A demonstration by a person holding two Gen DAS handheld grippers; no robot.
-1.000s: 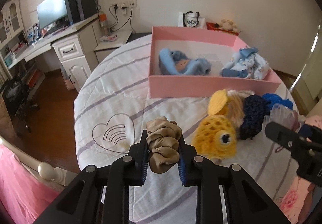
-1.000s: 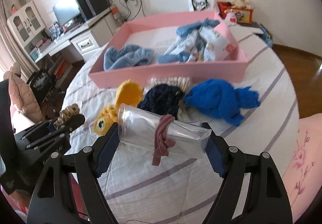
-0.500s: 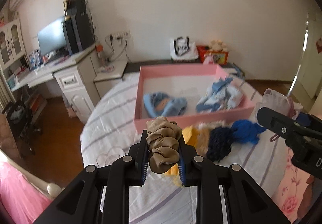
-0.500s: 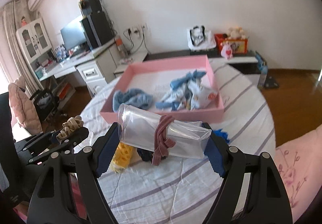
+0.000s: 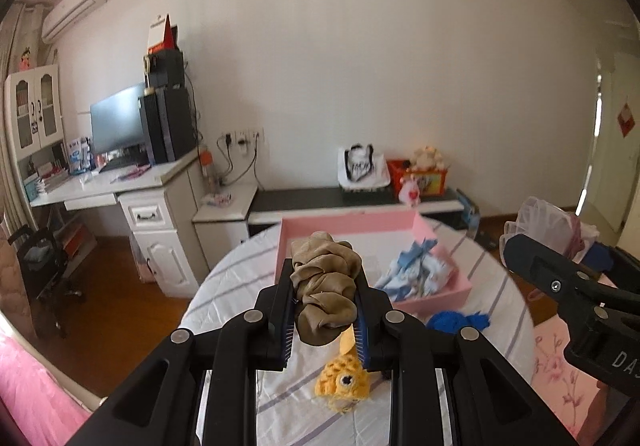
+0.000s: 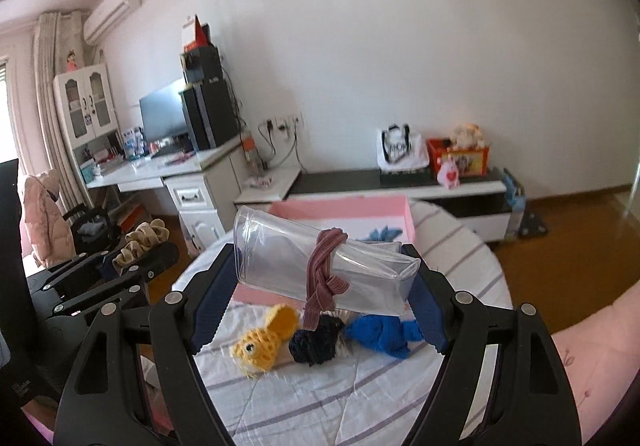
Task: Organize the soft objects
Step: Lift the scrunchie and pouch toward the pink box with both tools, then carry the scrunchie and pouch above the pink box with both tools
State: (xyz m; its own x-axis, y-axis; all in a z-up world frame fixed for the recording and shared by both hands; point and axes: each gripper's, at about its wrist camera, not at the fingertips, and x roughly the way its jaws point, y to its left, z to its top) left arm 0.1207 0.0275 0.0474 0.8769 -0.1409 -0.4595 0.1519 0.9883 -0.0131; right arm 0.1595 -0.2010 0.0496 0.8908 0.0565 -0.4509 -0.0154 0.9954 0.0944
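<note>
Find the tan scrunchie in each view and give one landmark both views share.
Left wrist view: the tan scrunchie sits low in the centre, pinched in the left gripper.
Right wrist view: it shows at the left edge, middle height, atop the black gripper there.
Shared landmark: the pink box on the striped bed.

A tray point(image 6: 411, 219) sits on the bed point(image 6: 460, 246), holding a bundle of baby clothes point(image 5: 420, 270) at its right side. In front of the tray, three crocheted pieces lie in a row: a fish point(image 6: 264, 342) at left, a dark piece point(image 6: 316, 344) in the middle, another point(image 6: 380, 332) at right. Behind the bed, a low cabinet point(image 6: 400, 185) stands along the wall, with a desk point(image 6: 160, 171) to its left.
</note>
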